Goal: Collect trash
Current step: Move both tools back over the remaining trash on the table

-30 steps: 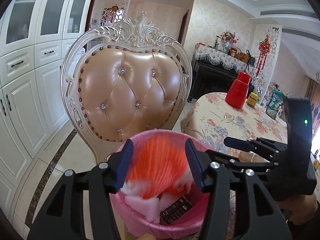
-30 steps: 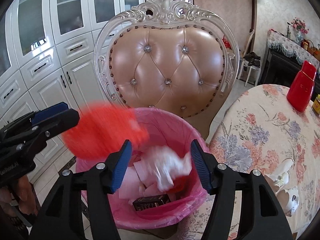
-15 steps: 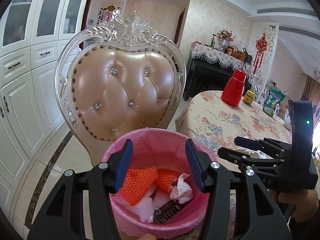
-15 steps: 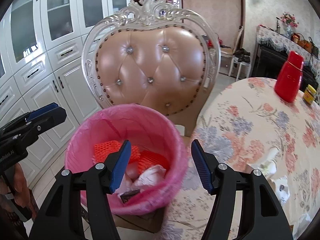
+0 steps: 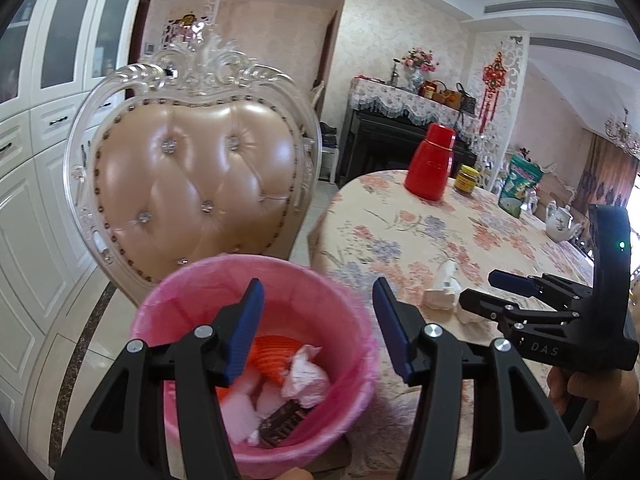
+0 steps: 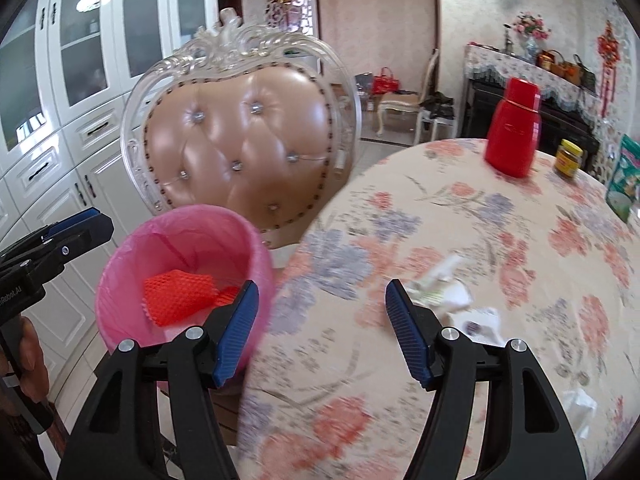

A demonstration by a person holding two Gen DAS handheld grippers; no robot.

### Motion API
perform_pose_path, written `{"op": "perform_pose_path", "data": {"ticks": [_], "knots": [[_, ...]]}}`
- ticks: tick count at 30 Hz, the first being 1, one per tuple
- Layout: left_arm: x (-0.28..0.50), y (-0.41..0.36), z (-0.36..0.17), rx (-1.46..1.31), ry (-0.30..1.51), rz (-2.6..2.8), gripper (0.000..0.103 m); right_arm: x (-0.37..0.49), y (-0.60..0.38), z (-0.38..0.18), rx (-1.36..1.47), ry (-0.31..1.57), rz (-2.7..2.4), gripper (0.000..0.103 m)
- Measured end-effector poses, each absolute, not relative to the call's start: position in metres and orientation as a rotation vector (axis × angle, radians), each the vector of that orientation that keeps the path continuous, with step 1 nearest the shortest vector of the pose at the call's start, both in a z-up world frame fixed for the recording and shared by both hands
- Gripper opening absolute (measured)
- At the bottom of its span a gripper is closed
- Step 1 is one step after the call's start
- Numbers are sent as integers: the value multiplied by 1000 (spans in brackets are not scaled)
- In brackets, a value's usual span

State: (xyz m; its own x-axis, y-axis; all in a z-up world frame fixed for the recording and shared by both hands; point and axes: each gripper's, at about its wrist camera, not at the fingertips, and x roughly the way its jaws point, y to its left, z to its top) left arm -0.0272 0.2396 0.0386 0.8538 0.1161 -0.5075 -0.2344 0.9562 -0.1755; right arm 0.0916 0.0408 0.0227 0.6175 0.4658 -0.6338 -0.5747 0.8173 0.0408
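Observation:
A bin with a pink liner (image 5: 192, 284) (image 6: 132, 256) stands beside the table edge, in front of a chair. It holds orange foam netting (image 5: 276, 354) (image 6: 176, 292), white foam pieces, a crumpled tissue (image 5: 306, 376) and a dark wrapper (image 5: 282, 422). My left gripper (image 5: 318, 330) is open and empty above the bin. My right gripper (image 6: 320, 332) is open and empty over the table edge, right of the bin; it also shows in the left wrist view (image 5: 496, 292). White paper scraps (image 6: 448, 292) (image 5: 442, 292) lie on the floral tablecloth (image 6: 520, 240).
A tufted chair (image 5: 192, 184) (image 6: 248, 152) stands behind the bin. A red flask (image 6: 514, 140) (image 5: 432, 164), a jar (image 6: 568, 158), a green packet (image 5: 520, 184) and a teapot (image 5: 562, 222) are at the table's far side. White cabinets (image 6: 60, 100) line the left.
The orange netting dropped from my left gripper into the bin. Both grippers have swung right, the right one from over the bin to over the table.

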Motion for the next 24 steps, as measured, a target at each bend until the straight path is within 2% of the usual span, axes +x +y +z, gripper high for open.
{"op": "perform_pose_path", "data": {"ticks": [24], "knots": [[18, 127, 30, -183, 554, 34, 55, 82, -110, -13, -102, 739, 416, 64]]}}
